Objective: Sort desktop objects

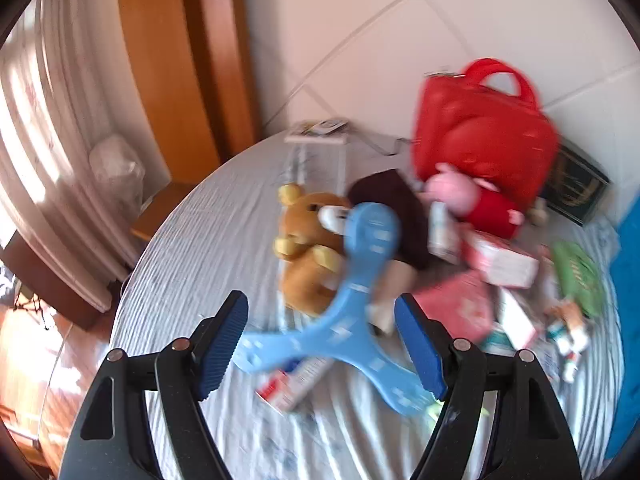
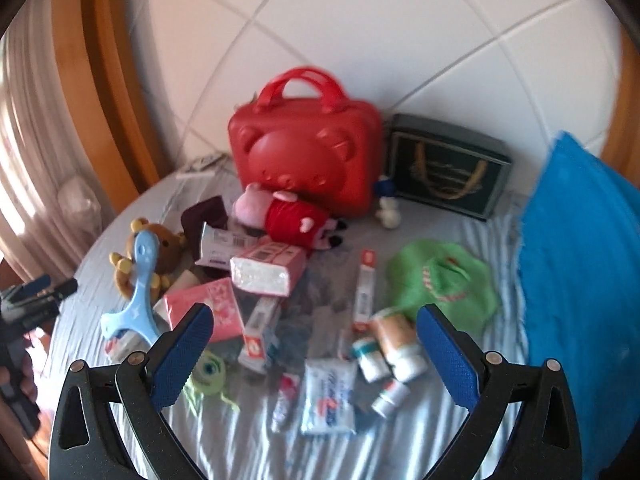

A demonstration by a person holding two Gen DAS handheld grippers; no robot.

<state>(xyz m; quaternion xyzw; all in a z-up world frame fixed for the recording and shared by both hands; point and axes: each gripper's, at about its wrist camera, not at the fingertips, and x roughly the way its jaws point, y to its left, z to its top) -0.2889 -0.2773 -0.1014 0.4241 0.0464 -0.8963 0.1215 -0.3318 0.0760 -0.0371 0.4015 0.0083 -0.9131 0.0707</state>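
Left gripper (image 1: 322, 344) fingers spread, nothing clamped; the blue three-armed plastic piece (image 1: 352, 300) lies on the striped sheet (image 1: 192, 264) seen between them, pads clear, brown plush bear (image 1: 310, 248) just behind it. Right gripper (image 2: 314, 354) fingers likewise released above scattered tubes and small bottles (image 2: 394, 350); pink packet (image 2: 212, 312) near the left finger; red case (image 2: 304, 156) well beyond.

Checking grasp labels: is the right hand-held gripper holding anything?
No, the right hand-held gripper stands open and empty above the clutter.
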